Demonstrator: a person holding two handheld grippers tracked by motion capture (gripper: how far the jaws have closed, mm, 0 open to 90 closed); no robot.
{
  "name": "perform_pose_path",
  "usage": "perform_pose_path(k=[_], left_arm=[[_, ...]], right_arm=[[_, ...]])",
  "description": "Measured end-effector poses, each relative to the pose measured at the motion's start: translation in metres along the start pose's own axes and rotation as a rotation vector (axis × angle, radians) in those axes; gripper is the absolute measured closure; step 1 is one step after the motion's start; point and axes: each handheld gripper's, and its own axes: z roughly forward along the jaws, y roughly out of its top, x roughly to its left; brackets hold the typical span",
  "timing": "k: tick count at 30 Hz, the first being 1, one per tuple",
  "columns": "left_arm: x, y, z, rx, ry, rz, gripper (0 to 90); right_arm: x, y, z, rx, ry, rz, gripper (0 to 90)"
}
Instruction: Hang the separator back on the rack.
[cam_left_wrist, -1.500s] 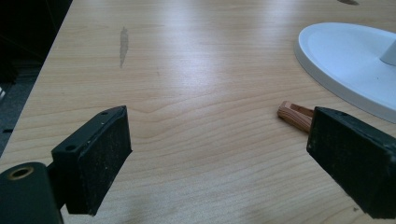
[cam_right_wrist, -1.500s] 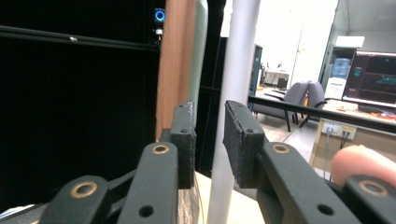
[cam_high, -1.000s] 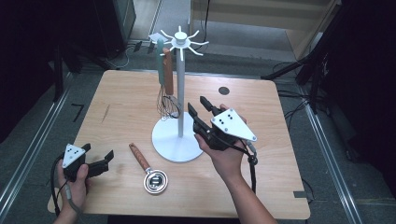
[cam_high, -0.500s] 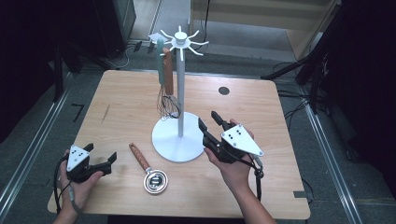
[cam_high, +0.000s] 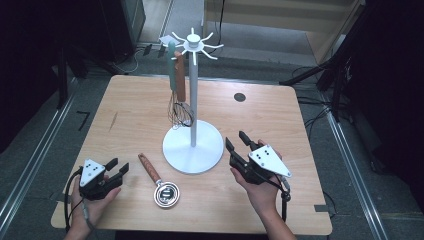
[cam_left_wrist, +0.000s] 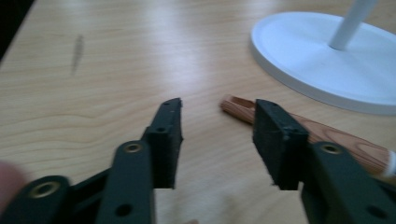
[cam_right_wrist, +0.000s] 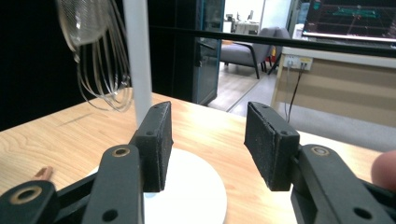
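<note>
Two tongs open, empty | left tongs (cam_left_wrist: 217, 135) jaws just narrowed, hiding part of strainer handle (cam_left_wrist: 345, 140) | right tongs (cam_right_wrist: 205, 140) part-open | whisk (cam_right_wrist: 100, 60) cut off upper left | no writing legible

Evenly lit wooden surface (cam_high: 250, 130) under overhead light, dark surroundings. Soft glare on the wood; both gripper views slightly blurred up close.
</note>
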Motion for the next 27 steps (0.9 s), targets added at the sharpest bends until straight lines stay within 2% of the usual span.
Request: perform_pose_path(k=[1, 2, 3, 4, 5, 7, 10, 12, 13, 15, 23, 27], left_arm=[[-0.007, -0.001, 0.001, 0.028, -0.067, 0.008, 69.0], [-0.007, -0.001, 0.001, 0.028, -0.067, 0.008, 73.4], [-0.016, -0.002, 0.003, 0.051, -0.126, 0.032, 77.6], [-0.016, -0.002, 0.003, 0.051, -0.126, 0.032, 81.4], [-0.024, -0.003, 0.005, 0.079, -0.159, 0.046, 85.5], [-0.030, -0.003, 0.006, 0.094, -0.196, 0.058, 90.0], [-0.036, -0.003, 0.008, 0.121, -0.258, 0.060, 90.0], [-0.038, -0.003, 0.009, 0.132, -0.261, 0.064, 90.0], [-0.040, -0.005, 0.010, 0.156, -0.290, 0.056, 90.0], [-0.043, -0.006, 0.012, 0.174, -0.307, 0.059, 90.0], [-0.056, -0.007, 0.017, 0.208, -0.324, 0.094, 90.0], [-0.061, -0.007, 0.020, 0.216, -0.329, 0.092, 90.0]], right_arm=[[-0.002, -0.004, -0.004, 0.005, -0.009, 0.008, 53.4], [-0.002, -0.004, -0.004, 0.005, -0.009, 0.008, 53.4], [-0.004, -0.008, -0.008, 0.008, -0.013, 0.004, 53.4], [-0.005, -0.010, -0.010, 0.011, -0.014, 0.003, 53.4], [-0.005, -0.012, -0.012, 0.014, -0.016, 0.008, 53.3], [-0.007, -0.017, -0.015, 0.020, -0.021, 0.013, 53.3], [-0.011, -0.022, -0.019, 0.026, -0.030, 0.019, 53.0], [-0.012, -0.024, -0.021, 0.029, -0.033, 0.018, 52.9], [-0.013, -0.027, -0.025, 0.035, -0.032, 0.020, 52.6], [-0.014, -0.029, -0.030, 0.040, -0.033, 0.029, 52.3], [-0.015, -0.038, -0.037, 0.052, -0.047, 0.034, 52.0], [-0.015, -0.039, -0.037, 0.054, -0.045, 0.039, 52.0]])
